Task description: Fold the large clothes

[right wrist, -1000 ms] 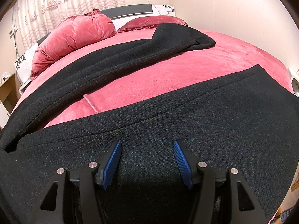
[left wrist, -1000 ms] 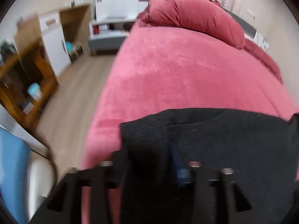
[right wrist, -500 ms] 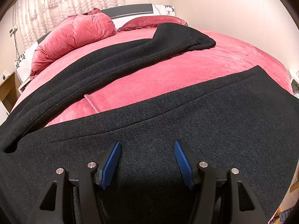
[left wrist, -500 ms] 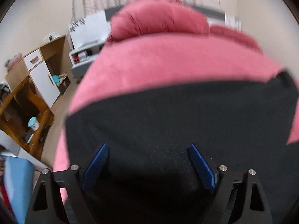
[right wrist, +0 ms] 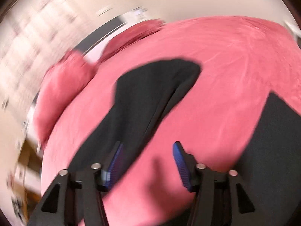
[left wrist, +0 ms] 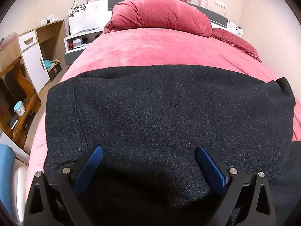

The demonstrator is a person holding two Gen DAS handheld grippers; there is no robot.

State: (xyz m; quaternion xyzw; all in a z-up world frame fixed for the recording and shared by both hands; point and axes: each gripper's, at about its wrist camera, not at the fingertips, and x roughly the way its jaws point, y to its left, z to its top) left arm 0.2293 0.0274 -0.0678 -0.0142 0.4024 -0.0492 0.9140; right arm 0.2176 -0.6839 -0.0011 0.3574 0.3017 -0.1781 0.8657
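Observation:
A large black coat (left wrist: 160, 113) lies spread on the pink bed (left wrist: 160, 49). My left gripper (left wrist: 149, 148) hovers just above its near part. Its jaws are opening wide, and the blue pads (left wrist: 94, 160) press on nothing. The right wrist view is blurred by motion. It shows a black sleeve (right wrist: 150, 86) running diagonally over the pink bed (right wrist: 225, 66), with more of the coat (right wrist: 278, 131) at the right edge. My right gripper (right wrist: 148, 144) is above the sleeve's lower edge. Its jaws are closing, with only bedcover and the sleeve edge seen beneath them and nothing gripped.
A red rolled duvet (left wrist: 160, 13) and a pillow (left wrist: 235, 41) lie at the head of the bed. Left of the bed are a nightstand (left wrist: 77, 43), a wooden cabinet (left wrist: 28, 56), a shelf with a blue cup (left wrist: 19, 108), and wood floor. Something blue (left wrist: 5, 169) is at the near left.
My left gripper let go of the coat edge, opened wide and swung over the coat. My right gripper swept quickly from over the coat body to the sleeve, rolling, with its jaws narrower.

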